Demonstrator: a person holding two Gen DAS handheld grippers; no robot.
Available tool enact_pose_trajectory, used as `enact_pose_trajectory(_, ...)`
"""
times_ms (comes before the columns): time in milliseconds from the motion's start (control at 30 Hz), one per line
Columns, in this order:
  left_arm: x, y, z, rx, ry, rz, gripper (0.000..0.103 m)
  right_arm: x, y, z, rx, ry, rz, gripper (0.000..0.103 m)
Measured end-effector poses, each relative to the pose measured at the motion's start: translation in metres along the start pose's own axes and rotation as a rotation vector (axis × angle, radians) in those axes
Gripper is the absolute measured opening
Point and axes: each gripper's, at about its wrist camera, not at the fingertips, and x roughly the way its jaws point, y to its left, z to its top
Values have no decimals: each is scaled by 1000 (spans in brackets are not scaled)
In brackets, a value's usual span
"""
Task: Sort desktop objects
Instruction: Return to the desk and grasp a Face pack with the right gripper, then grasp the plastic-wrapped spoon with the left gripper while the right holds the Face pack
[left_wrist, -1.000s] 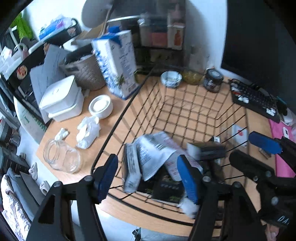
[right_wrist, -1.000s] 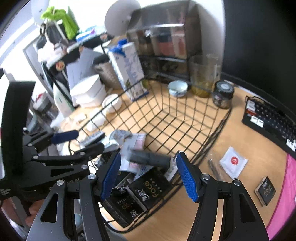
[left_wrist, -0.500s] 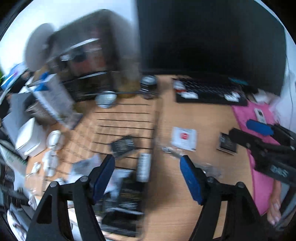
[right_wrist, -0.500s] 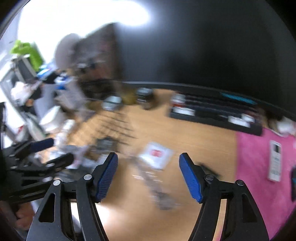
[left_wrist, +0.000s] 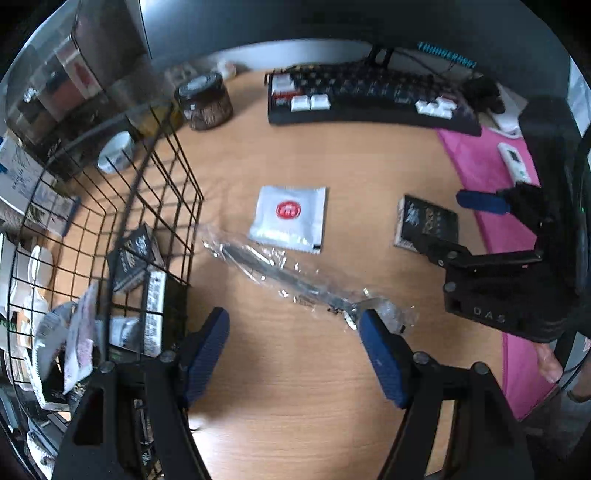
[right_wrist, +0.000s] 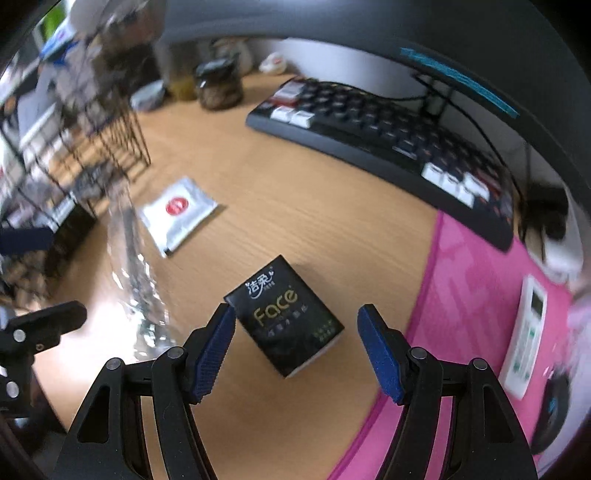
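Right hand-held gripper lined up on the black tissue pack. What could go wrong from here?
1. The black tissue pack lies diagonal between the open fingers of the right hand-held gripper, so closing may catch corners and twist it.
2. The left hand-held gripper hovers open over the crinkly clear wrapper; its right finger may snag it.

Both the left gripper (left_wrist: 293, 347) and right gripper (right_wrist: 295, 347) have black, silver-screwed frames and blue ribbed pads (right_wrist: 376, 354).

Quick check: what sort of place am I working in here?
Most likely a home or office computer desk: a keyboard sits below a monitor, with a pink desk mat and a wire basket of packets.
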Motion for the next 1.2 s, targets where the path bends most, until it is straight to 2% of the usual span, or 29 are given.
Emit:
enact_pose_trajectory(167, 17, 1, -4, -15, 53, 8, 76, 21, 3, 1, -23, 32, 27, 69)
enact_pose_trajectory(267, 24, 0, -5, -18, 69, 27, 76, 18, 2, 2, -6, 28, 59, 48)
enact_pose_trajectory(333, 27, -1, -6, -17, 78, 35, 76, 14, 5, -1, -18, 37, 95, 48)
enact_pose_trajectory(700, 41, -5, -22, -18, 117, 59, 76, -13, 53, -31, -115, 51, 119, 48)
enact_pose_trajectory(867, 40, -3, -33, -23, 119, 61, 76, -19, 71, -47, -139, 82, 159, 48)
enact_pose_trajectory(1067, 27, -7, -46, -12, 102, 44, 76, -29, 87, -70, -116, 111, 258, 48)
enact_pose_trajectory(1200, 14, -12, -49, -10, 72, 15, 76, -52, 67, -80, -30, 74, 247, 48)
